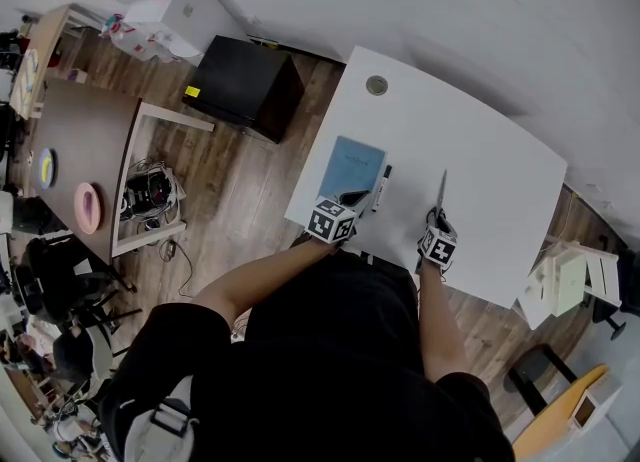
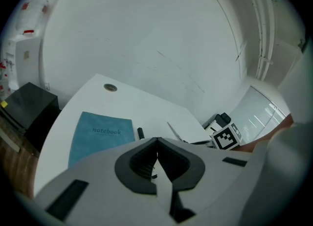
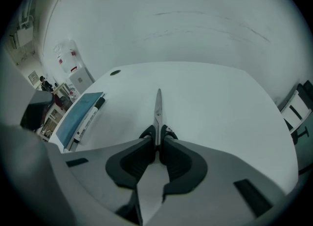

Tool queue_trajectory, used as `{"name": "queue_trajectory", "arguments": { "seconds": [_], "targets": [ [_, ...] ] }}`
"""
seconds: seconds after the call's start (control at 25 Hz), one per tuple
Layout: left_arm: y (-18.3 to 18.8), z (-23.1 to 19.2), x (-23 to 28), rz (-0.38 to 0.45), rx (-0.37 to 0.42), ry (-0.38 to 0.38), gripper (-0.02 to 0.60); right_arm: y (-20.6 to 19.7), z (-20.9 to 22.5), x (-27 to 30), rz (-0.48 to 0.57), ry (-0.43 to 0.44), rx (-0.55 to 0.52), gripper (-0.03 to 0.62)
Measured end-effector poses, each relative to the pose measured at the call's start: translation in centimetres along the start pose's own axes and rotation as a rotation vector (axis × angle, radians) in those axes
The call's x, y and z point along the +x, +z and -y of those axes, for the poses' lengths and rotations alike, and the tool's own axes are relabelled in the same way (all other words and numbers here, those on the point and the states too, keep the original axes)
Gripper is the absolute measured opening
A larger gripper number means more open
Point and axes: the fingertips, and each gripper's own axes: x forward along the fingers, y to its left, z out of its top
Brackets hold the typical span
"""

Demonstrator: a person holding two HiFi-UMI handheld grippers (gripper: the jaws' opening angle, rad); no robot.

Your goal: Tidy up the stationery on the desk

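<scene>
- The right gripper [image 3: 157, 144] has its jaws clamped on the scissors [image 3: 158, 107], at the neck where the black handles meet the blades.
- The two handle loops bulge out on either side of the jaw tips. The closed blades point straight away from the jaws.
- The scissors lie flat on the white table [image 1: 480, 150], in its near middle part. Their tip points toward the far edge, and their handle end is at the right gripper.
- The left gripper [image 2: 157, 139] has its jaws pressed together with nothing between them.
- In the head view, the left jaw tips sit over the near right corner of the blue notebook [image 2: 100, 137]. Whether they touch it cannot be told.
- The notebook lies cover up near the table's left edge, ahead and to the left of the left jaws.
- A marker [image 1: 381, 188] lies just beside the notebook's right edge, roughly parallel to it and between the notebook and the scissors.
- In the left gripper view, only the marker's far end shows above the jaws.
- The scissors lie apart from the marker, to its right.
- A round grommet [image 1: 376, 85] sits in the table's far left corner.
- A black box [image 1: 245, 85] stands on the wooden floor left of the table.
</scene>
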Motion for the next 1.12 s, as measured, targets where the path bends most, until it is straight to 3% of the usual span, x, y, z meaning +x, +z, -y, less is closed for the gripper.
{"name": "queue_trajectory", "arguments": {
  "seconds": [0.32, 0.72, 1.12],
  "targets": [
    [-0.7, -1.6, -1.1, -0.018, 0.003, -0.007, 0.014, 1.1, -3.9, -1.6, 0.093, 0.011, 0.120, 0.087],
    [-1.8, -2.8, -2.6, -0.027, 0.017, -0.046, 0.014, -0.7, -12.3, -1.5, 0.074, 0.092, 0.082, 0.087],
    [-3.0, -4.3, -4.6, -0.048, 0.020, -0.073, 0.014, -1.9, -13.6, -0.5, 0.059, 0.027, 0.173, 0.087]
  ]
}}
